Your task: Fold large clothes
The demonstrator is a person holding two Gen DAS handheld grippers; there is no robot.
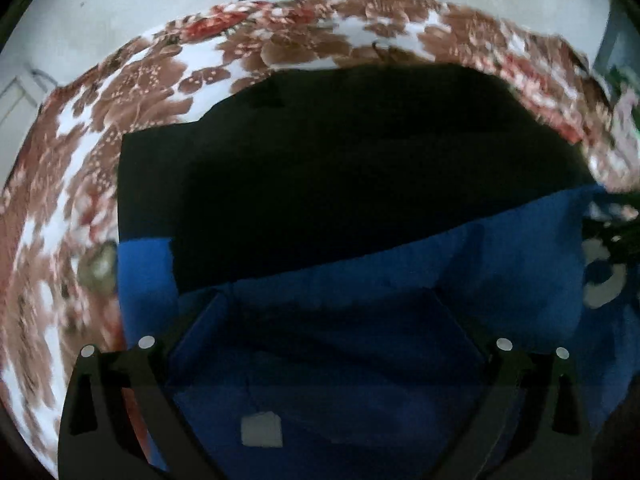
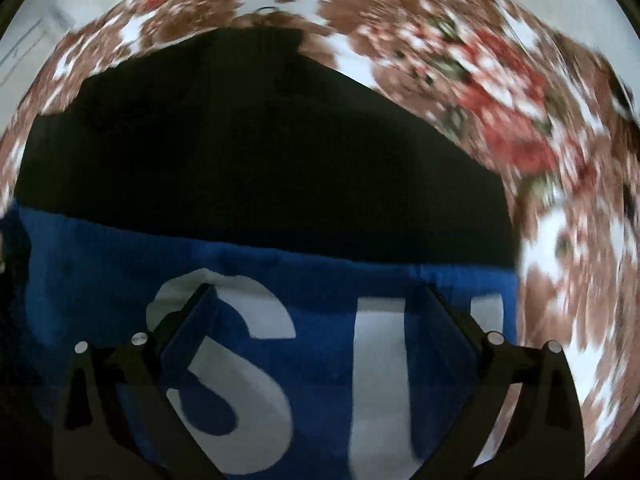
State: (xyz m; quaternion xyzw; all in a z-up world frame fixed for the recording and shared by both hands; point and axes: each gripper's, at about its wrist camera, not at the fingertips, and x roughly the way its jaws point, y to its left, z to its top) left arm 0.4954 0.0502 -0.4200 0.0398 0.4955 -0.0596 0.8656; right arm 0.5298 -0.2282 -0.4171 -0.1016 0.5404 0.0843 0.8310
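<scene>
A black and blue garment lies spread flat on a floral bedsheet patterned in brown, red and white. Its far part is black and its near part is blue, the two meeting along a slanted edge across the middle of both views.

The left gripper points steeply down over the blue part. Its fingers stand wide apart, with only flat blue cloth showing in the gap between them and nothing pinched. Whether the tips touch the cloth cannot be told. A small pale tag lies on the blue fabric near the bottom of that view, between the finger bases.

The right gripper also points down over the blue part, fingers spread wide with nothing clamped. Large white letters printed on the blue cloth lie directly under and between them: an "S" by the left finger and straight strokes by the right one. The sheet is blurred at the edges of both views.
</scene>
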